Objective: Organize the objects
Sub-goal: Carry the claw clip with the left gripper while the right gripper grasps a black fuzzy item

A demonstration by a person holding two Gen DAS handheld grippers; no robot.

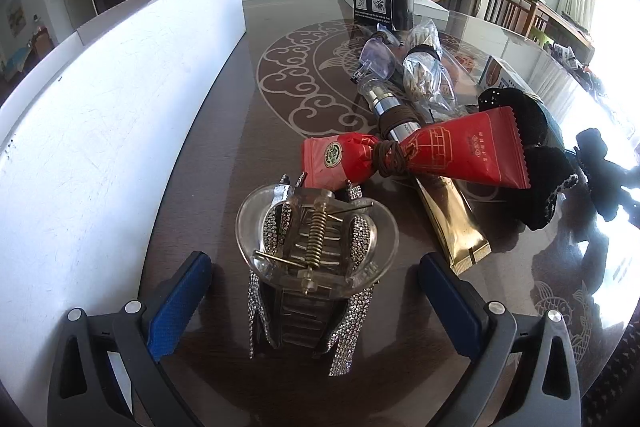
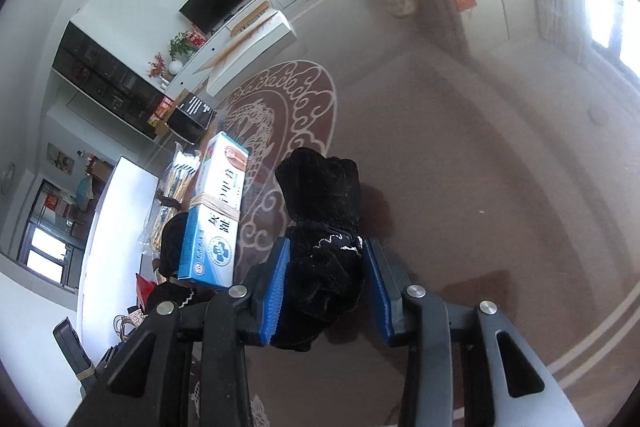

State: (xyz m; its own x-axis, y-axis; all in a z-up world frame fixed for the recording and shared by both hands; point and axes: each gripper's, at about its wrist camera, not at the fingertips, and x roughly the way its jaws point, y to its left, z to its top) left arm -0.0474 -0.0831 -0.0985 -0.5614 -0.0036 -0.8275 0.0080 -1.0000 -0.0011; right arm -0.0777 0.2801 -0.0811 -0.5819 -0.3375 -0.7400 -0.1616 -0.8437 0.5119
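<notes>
On the glossy brown worktop the landmark is a clear hair claw studded with rhinestones, with a coiled metal spring across its middle. The left hand-held gripper sits spread wide around it, blue pads on either side and apart from the plastic, the claw resting on the worktop between them. Just beyond the claw lies a red packet cinched at its waist by a brown tie, and touching that, to the claw's right, a gold tube. Farther behind the claw are a metal cylinder and crinkled clear bags. A white board stands along the claw's left.

The right hand-held gripper is pinching a black velvet scrunchie, its pads pressed into the fabric from both sides. Left of the scrunchie lies a blue and white box banded with elastic.
</notes>
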